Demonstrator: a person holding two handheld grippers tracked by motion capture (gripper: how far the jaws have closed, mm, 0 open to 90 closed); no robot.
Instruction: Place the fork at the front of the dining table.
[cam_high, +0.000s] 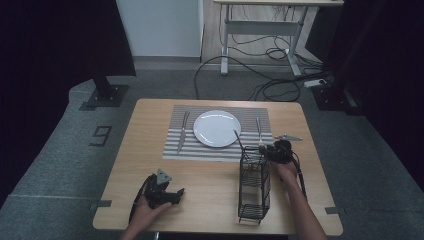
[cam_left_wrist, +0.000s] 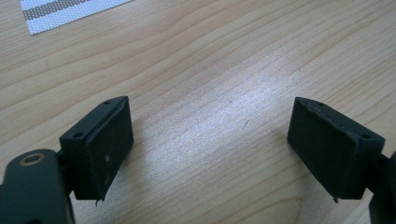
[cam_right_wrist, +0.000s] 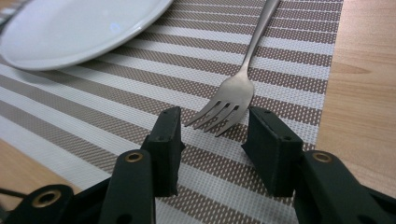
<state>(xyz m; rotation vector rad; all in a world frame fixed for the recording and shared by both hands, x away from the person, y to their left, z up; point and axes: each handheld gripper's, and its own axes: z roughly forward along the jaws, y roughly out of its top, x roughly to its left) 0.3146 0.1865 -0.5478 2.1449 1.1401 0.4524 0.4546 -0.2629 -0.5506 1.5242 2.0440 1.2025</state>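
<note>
right gripper (cam_right_wrist: 215, 135) jaws apart at fork (cam_right_wrist: 231, 100) tines | left gripper (cam_left_wrist: 210, 154) idle, open

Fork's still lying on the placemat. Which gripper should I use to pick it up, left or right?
Right. The right gripper is already open at the fork, tines between its fingers. The left gripper sits open over bare table, far from it.

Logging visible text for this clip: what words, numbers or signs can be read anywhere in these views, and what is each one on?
"9" - a dark figure marked on the grey floor left of the table; seen from this side it could equally be a 6.
No readable text on the plate, the placemat, the fork, the wire caddy or either gripper.
</note>
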